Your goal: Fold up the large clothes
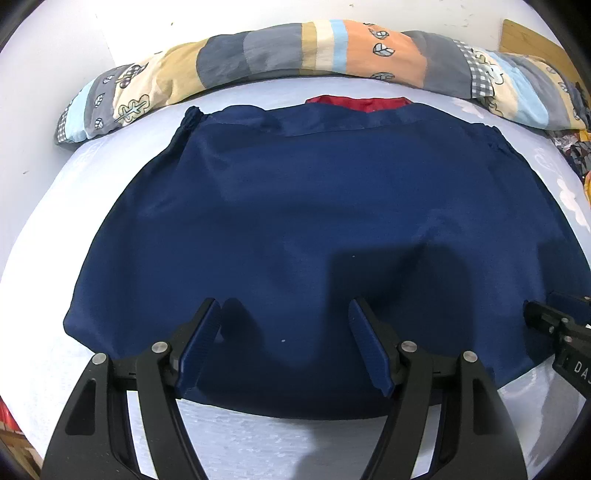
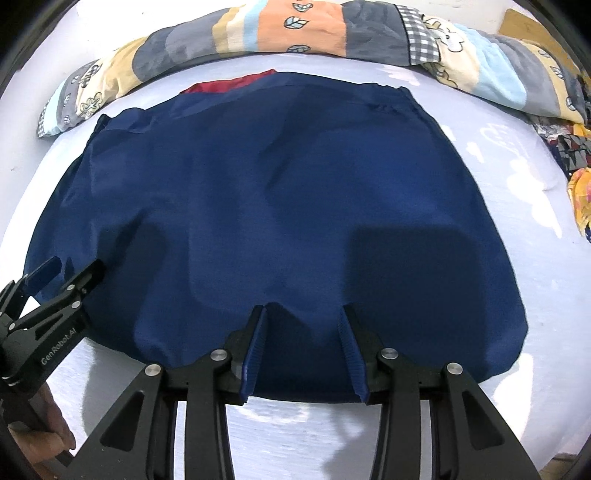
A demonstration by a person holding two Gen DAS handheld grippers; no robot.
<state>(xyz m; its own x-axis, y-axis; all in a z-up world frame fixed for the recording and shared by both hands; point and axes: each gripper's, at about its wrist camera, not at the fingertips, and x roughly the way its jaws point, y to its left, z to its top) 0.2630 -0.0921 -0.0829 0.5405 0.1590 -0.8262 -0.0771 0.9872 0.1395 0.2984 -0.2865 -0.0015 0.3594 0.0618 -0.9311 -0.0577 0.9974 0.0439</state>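
Slippage is the risk: smooth navy-blue garment (image 1: pixel 314 206) lies flat on the pale bed (image 1: pixel 44 236); both left hand-held gripper (image 1: pixel 284 332) and right hand-held gripper (image 2: pixel 303 332) gape empty over its near hem, so one-layer pinches could drag it.

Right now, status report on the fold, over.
Left gripper open, right gripper open, both at near hem. Navy blue satin garment flat on bed. Nothing blocking.

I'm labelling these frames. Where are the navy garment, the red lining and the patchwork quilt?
navy garment (image 1: pixel 314 206): left wrist view, middle.
red lining (image 1: pixel 360 102): left wrist view, exposed far strip.
patchwork quilt (image 2: pixel 303 27): right wrist view, orange patch.
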